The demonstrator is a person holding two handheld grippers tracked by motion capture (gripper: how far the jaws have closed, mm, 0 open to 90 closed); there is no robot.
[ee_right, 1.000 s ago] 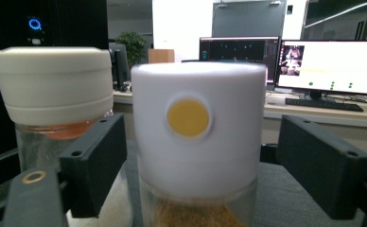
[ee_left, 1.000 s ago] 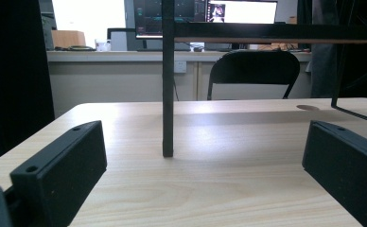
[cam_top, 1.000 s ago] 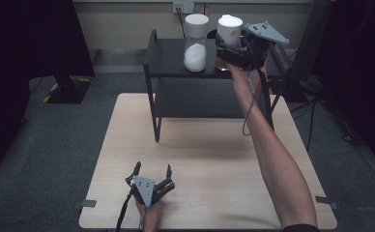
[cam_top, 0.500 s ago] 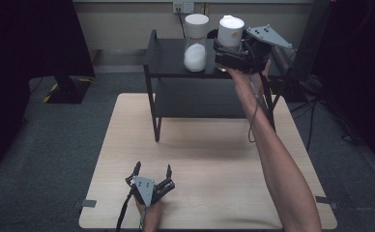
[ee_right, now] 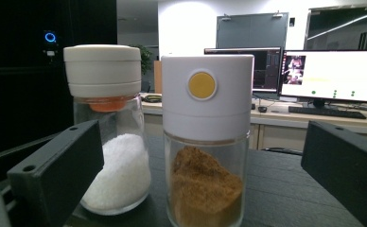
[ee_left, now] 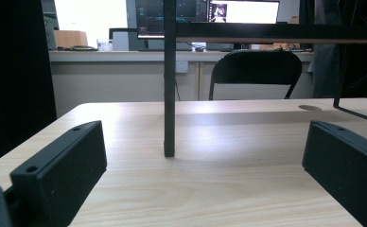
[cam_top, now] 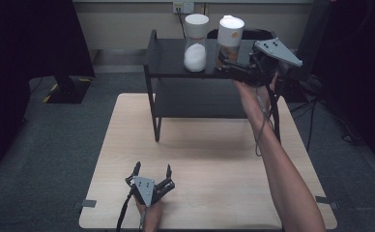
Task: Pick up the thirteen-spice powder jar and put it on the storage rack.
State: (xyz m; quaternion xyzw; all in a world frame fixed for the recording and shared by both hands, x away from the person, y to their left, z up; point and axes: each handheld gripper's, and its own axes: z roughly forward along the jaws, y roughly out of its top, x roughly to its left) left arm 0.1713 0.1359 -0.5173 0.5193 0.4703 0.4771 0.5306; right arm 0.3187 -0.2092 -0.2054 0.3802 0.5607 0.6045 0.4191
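Observation:
Two jars stand side by side on top of a black shelf (cam_top: 168,60). One is a brown-powder jar (cam_top: 229,41) with a white lid, the other a white-powder jar (cam_top: 195,43). My right gripper (cam_top: 230,65) is held up at the shelf top, open, with its jaws on either side of the brown-powder jar (ee_right: 205,142) and a gap on both sides. The white-powder jar (ee_right: 108,127) is just left of it. My left gripper (cam_top: 152,168) rests open on the wooden table (cam_top: 214,159) near the front edge, with nothing between its jaws.
The shelf has a lower level and thin black legs; one shelf leg (ee_left: 169,94) stands on the table straight ahead of my left gripper (ee_left: 203,137). A black chair (ee_left: 252,71) and a desk with monitors (ee_right: 333,75) lie beyond the table. Dark carpet surrounds it.
My right gripper has drawn back a little from the brown-powder jar, so more of the jar shows. The left gripper has not moved.

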